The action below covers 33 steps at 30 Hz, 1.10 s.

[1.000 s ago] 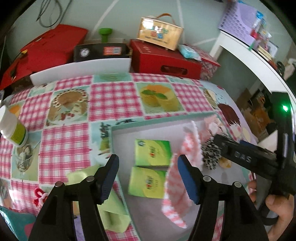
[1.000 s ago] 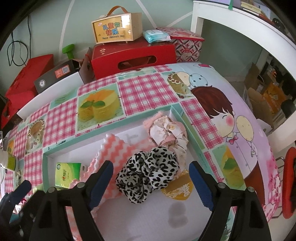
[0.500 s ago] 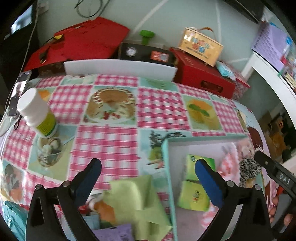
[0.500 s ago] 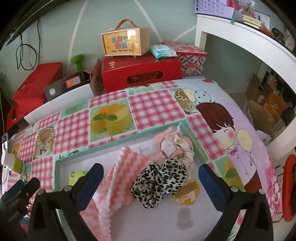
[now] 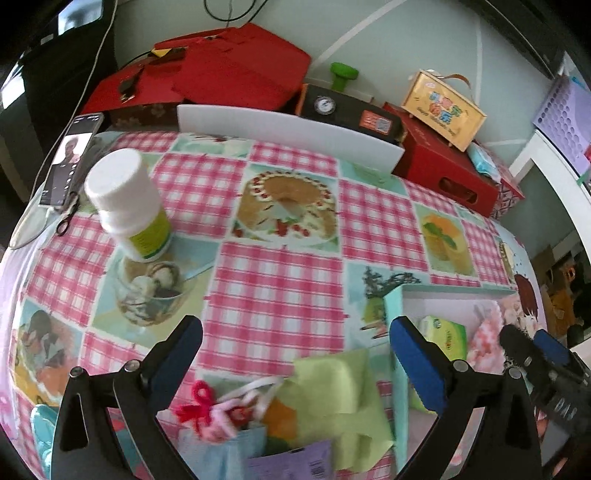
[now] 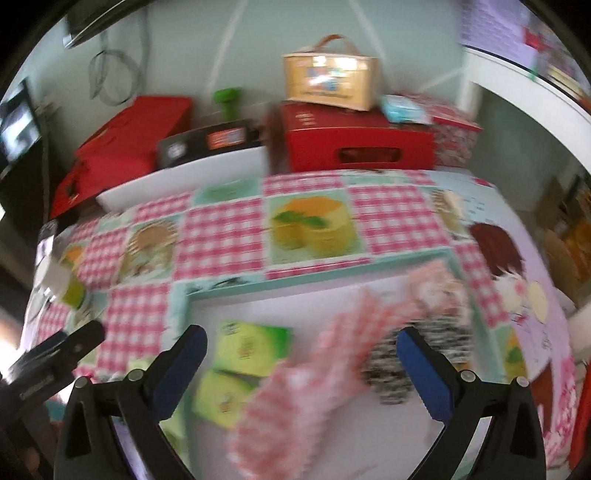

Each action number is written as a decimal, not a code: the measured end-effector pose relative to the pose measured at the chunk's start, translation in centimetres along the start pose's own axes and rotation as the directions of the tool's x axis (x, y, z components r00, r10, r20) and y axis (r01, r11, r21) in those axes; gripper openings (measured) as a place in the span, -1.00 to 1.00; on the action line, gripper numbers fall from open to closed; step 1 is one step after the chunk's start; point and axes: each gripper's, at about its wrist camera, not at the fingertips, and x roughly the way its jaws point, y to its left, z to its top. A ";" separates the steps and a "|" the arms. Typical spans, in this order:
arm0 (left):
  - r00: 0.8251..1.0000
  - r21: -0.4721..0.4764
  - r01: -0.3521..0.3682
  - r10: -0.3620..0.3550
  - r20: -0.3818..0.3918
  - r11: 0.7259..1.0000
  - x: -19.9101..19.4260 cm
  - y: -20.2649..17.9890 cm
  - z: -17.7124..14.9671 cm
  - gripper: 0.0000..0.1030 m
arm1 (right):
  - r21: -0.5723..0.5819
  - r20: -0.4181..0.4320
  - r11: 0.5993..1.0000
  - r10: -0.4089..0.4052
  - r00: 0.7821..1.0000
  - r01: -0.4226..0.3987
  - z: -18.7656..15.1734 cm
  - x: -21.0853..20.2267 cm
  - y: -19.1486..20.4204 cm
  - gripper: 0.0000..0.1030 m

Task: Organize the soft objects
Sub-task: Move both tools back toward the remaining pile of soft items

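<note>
1. Our left gripper [image 5: 295, 354] has swung left from the tray [image 5: 397, 332] to the loose pile [image 5: 280, 417]; both grippers gape empty.
2. Closing here risks snagging the green cloth [image 5: 336, 391] alongside the yarn.
3. The right gripper [image 6: 301, 356] hovers over the tray's pink cloth [image 6: 314, 369].

Wall [image 5: 388, 33]: pale green, crossed by thin white diagonal lines; a loop of cable [image 6: 110, 79] hangs on it at left.

Table [image 5: 280, 295]: covered by a pink-and-white checked cloth with printed cake and dessert panels and a cartoon child's face at the right end.

Behind the table: a white board [image 5: 288, 129] standing on edge; red boxes [image 5: 229, 74]; a black case [image 5: 351, 110]; a red carton [image 6: 354, 140] carrying a tan handled box [image 6: 328, 81]; a green knob-shaped item [image 5: 343, 72].

Right side: white shelf unit [image 6: 524, 96], a lilac perforated basket [image 5: 565, 110] above it.

Far left: dark screen [image 6: 16, 129].

Light: soft, even daylight.
</note>
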 end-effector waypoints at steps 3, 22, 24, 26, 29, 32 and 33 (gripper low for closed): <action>1.000 -0.008 -0.019 0.019 -0.014 1.000 -0.3 1.2 0.1 0.96 | -0.075 -0.014 0.997 0.024 1.000 -0.025 -0.5 0.4 3.0 1.00; 0.980 -0.076 -0.164 0.155 -0.121 0.984 -1.2 6.5 -1.1 0.96 | -0.283 -0.112 0.945 0.139 0.984 -0.165 -3.4 2.2 11.8 1.00; 0.981 -0.075 -0.156 0.145 -0.131 0.985 -1.0 6.5 -1.2 0.96 | -0.287 -0.125 0.941 0.150 0.981 -0.180 -3.6 2.5 12.0 1.00; 0.980 -0.066 -0.152 0.141 -0.140 0.986 -0.8 6.4 -1.3 0.96 | -0.293 -0.138 0.935 0.165 0.977 -0.200 -3.8 2.7 12.2 1.00; 0.981 -0.049 -0.140 0.132 -0.143 0.989 -0.7 6.1 -1.3 0.96 | -0.296 -0.153 0.927 0.191 0.970 -0.229 -4.2 2.8 12.4 0.99; 0.983 -0.035 -0.124 0.117 -0.142 0.992 -0.8 5.7 -1.3 0.96 | -0.296 -0.153 0.927 0.193 0.969 -0.231 -4.3 3.0 12.3 0.97; 0.984 -0.030 -0.119 0.114 -0.140 0.992 -0.9 5.6 -1.3 0.96 | -0.297 -0.152 0.927 0.192 0.969 -0.231 -4.2 3.0 12.2 0.97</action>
